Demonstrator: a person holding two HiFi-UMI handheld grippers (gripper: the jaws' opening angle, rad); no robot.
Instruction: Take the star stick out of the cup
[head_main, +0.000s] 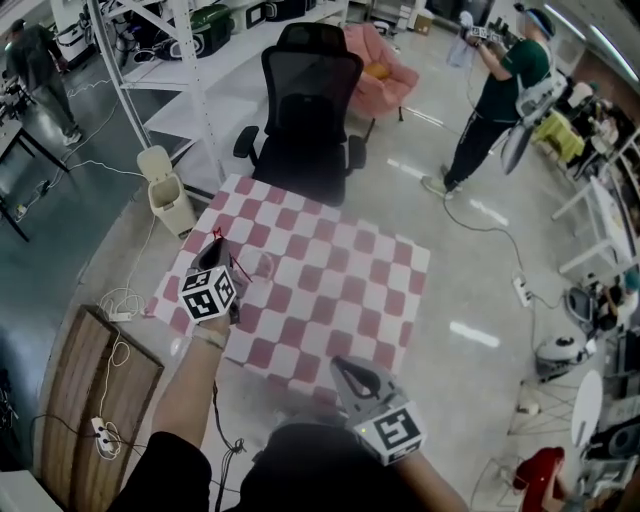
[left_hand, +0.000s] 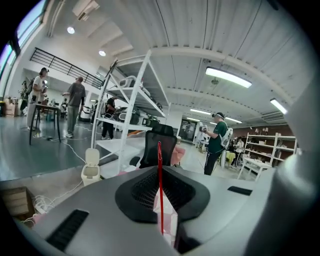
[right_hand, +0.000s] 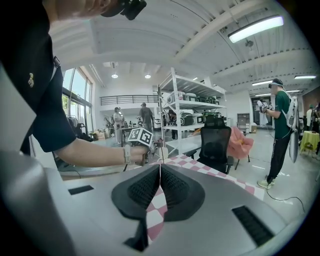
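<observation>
Left hand-held gripper (left_hand: 160, 172) pinches the star stick (left_hand: 159, 150); right hand-held gripper (right_hand: 159, 170) is closed, empty.

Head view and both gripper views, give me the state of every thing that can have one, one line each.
left gripper: shut on the star stick.
star stick: clamped between the left gripper's jaws; whether its lower end is in the cup can't be told.
right gripper: shut, empty.
cup: standing on the checkered table, right beside the left gripper.
</observation>
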